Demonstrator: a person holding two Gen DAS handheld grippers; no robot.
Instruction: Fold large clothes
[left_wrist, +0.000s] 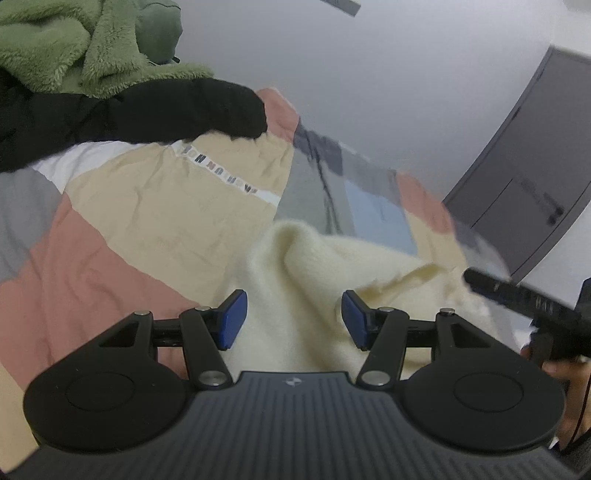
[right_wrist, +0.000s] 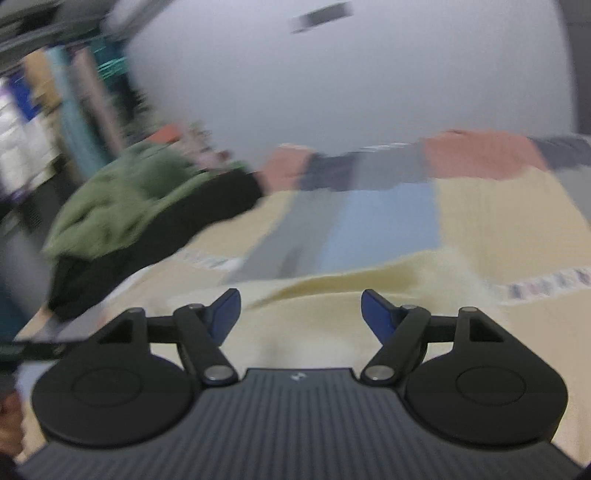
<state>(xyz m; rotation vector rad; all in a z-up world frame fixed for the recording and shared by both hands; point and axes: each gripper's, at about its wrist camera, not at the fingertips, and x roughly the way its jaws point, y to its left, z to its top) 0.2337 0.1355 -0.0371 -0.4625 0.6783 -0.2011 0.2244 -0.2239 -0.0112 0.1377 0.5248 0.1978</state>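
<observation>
A cream fleece garment (left_wrist: 332, 266) is seen lying rumpled on a bed covered by a patchwork bedspread (left_wrist: 155, 206) of beige, pink, grey and blue blocks. In the left wrist view, the garment is bunched into a raised fold just beyond the left claw (left_wrist: 293, 319), and it spreads toward the near right. The left claw is held spread, its blue pads (left_wrist: 232, 317) standing apart on either side of the cream fabric; whether the pads touch the cloth cannot be told, but nothing is pinched between them.

At the right edge of that view the dark body of the other tool (left_wrist: 532, 306) is seen above the garment, blurred.

In the right wrist view, which is heavily blurred, the right claw (right_wrist: 300, 315) is likewise spread wide, with the cream garment (right_wrist: 332, 295) lying flat below and ahead of it and nothing gripped between the pads.

At the far left of the bed, a black garment (left_wrist: 129, 114) is piled, with a green fleece garment (left_wrist: 55, 48) heaped on it. Both are well apart from the cream garment. A pale wall (left_wrist: 369, 74) is seen beyond the bed, and a dark grey door (left_wrist: 524, 177) at the far right.
</observation>
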